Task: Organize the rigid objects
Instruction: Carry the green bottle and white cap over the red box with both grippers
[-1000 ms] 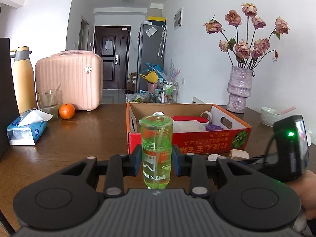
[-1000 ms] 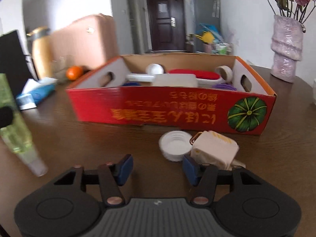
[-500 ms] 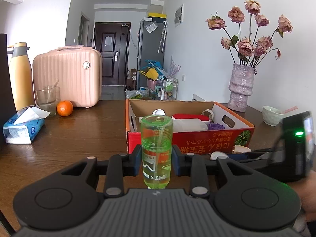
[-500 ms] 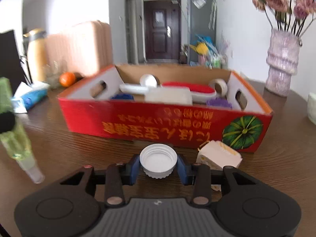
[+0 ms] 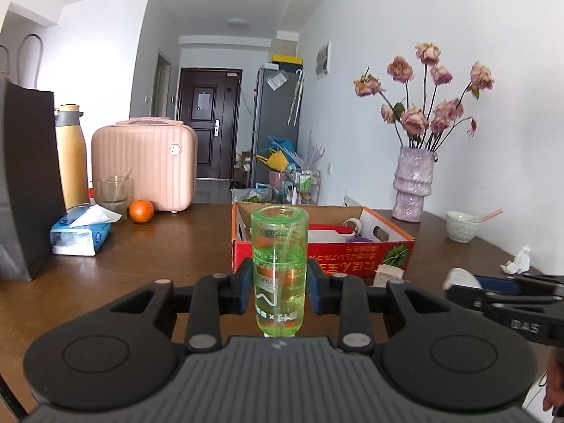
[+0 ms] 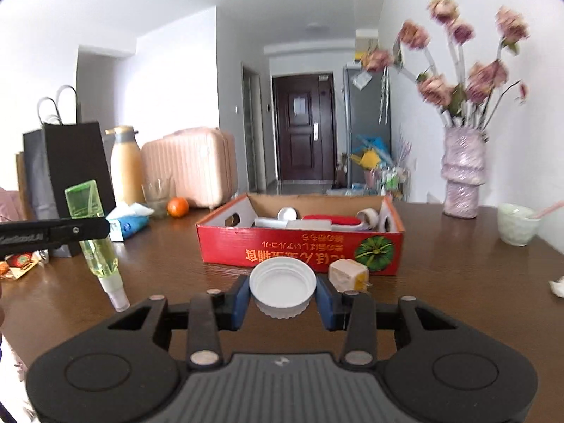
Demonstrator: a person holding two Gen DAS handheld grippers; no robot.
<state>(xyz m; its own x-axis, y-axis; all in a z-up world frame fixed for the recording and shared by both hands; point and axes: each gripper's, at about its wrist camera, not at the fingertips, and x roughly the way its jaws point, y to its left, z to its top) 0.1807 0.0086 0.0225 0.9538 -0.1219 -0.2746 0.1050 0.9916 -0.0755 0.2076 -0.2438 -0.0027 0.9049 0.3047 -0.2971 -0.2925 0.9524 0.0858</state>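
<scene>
My left gripper (image 5: pixel 280 290) is shut on a clear green bottle (image 5: pixel 279 271), held upside down above the wooden table; the bottle also shows in the right wrist view (image 6: pixel 93 232), cap end down. My right gripper (image 6: pixel 282 298) is shut on a white round lid (image 6: pixel 282 287), lifted above the table in front of the red cardboard box (image 6: pixel 299 246). The box (image 5: pixel 352 253) holds several items, among them a red-and-white container (image 6: pixel 324 220) and a tape roll (image 6: pixel 368 215). A small beige cube-shaped package (image 6: pixel 349 275) lies on the table by the box's front wall.
A tissue pack (image 5: pixel 81 232), an orange (image 5: pixel 141 210), a glass (image 5: pixel 114 194), a yellow flask (image 5: pixel 72 155), a pink case (image 5: pixel 144 169) and a dark paper bag (image 5: pixel 24 183) stand to the left. A vase of dried roses (image 5: pixel 414 187) and a bowl (image 5: pixel 461 225) are on the right.
My right gripper closed on the white lid and lifted it off the table, away from the beige package. My left gripper rose with the green bottle still in it.
</scene>
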